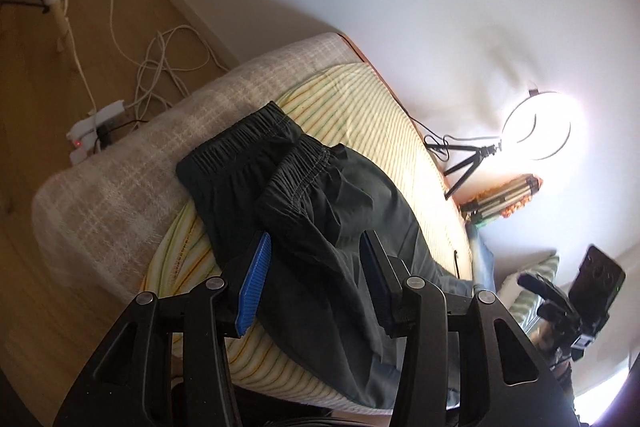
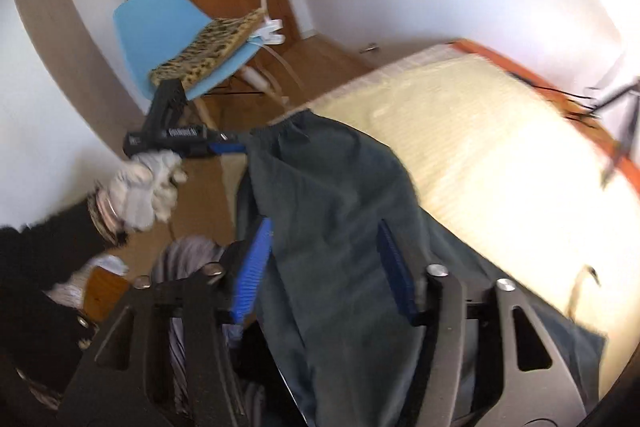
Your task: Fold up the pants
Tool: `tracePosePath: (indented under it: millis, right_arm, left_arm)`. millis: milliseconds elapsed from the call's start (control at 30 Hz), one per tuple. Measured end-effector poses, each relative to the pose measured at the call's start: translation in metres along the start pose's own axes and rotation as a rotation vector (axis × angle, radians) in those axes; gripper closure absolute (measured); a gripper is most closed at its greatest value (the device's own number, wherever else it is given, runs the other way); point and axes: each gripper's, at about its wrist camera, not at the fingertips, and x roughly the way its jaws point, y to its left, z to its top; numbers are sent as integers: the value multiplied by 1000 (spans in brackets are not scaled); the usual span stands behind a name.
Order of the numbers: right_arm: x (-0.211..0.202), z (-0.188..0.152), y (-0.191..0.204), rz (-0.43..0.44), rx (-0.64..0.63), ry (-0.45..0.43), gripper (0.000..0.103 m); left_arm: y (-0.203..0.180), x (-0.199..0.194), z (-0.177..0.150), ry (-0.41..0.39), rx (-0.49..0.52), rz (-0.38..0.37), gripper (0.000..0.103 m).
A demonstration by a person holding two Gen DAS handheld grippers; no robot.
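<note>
Dark grey pants on striped bed, elastic waistband bunched toward the foot end, legs trailing off the near edge. Left gripper spread above the fabric, pinching nothing. Right gripper spread too, cloth between pads, ungripped. Probably repositioning for the next fold.
</note>
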Motion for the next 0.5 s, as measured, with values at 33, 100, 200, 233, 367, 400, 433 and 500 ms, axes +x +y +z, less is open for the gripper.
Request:
tracePosePath:
  millis: [33, 100, 200, 233, 367, 400, 433, 500]
  right_arm:
    - [11, 10, -2, 10, -4, 4, 41]
    - [37, 31, -2, 23, -29, 19, 41]
    - [68, 59, -3, 41, -55, 31, 41]
    - [77, 66, -5, 50, -57, 37, 41]
    - [125, 91, -6, 54, -83, 91, 41]
    - [137, 93, -6, 57, -87, 112, 41]
    - [151, 97, -6, 57, -91, 136, 41]
    - [169, 100, -8, 52, -94, 161, 41]
  left_arm:
    - [0, 1, 1, -1, -6, 7, 58]
    - [1, 2, 1, -7, -10, 22, 58]
    - [0, 4, 2, -11, -2, 48, 58]
    - [-1, 5, 2, -13, 7, 69, 58]
    - [-3, 8, 1, -19, 13, 91, 58]
    - [-3, 9, 0, -19, 17, 98, 58]
    - [-3, 10, -1, -19, 23, 100, 60]
    - [-6, 14, -4, -18, 44, 120, 61]
